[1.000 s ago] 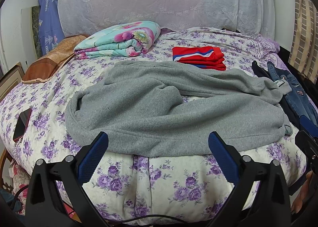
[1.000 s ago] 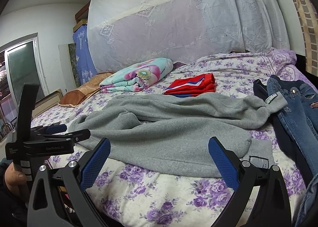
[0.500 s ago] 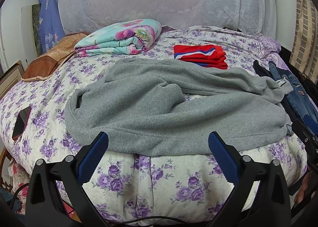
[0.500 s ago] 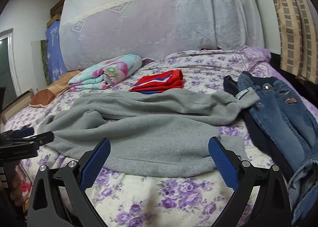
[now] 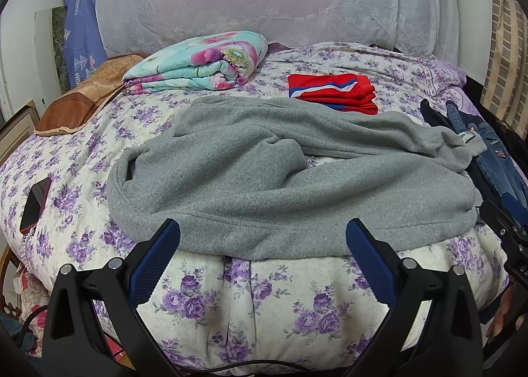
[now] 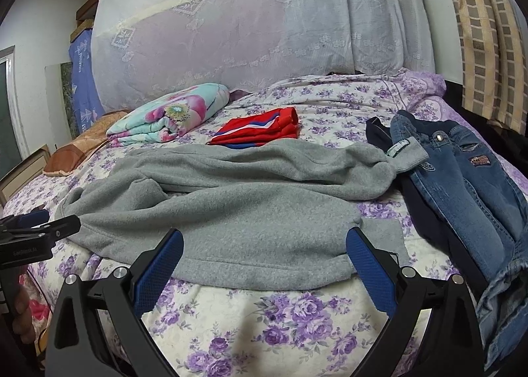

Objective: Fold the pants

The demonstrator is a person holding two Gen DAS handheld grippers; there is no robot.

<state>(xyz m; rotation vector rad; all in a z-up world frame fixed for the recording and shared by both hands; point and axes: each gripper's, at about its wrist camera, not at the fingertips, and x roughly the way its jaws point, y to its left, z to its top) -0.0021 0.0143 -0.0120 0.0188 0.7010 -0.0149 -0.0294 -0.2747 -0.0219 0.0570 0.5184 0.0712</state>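
Grey fleece pants (image 5: 280, 179) lie spread and rumpled across the near half of the flowered bed (image 5: 250, 294), waist to the left, legs running right; they also show in the right wrist view (image 6: 231, 212). My left gripper (image 5: 262, 245) is open and empty, just short of the pants' near edge. My right gripper (image 6: 264, 251) is open and empty, at the near edge of the pants by the leg end. Each gripper shows at the edge of the other's view.
Blue jeans (image 6: 468, 185) over a dark garment lie at the bed's right edge. Folded red shorts (image 5: 333, 91) and a folded floral blanket (image 5: 198, 63) sit behind the pants. A phone (image 5: 34, 205) lies at the left. A brown cushion (image 5: 82, 96) is far left.
Both grippers have moved closer to the bed's near edge. The right view has swung to the right, bringing the jeans more into view. The pants have not moved.
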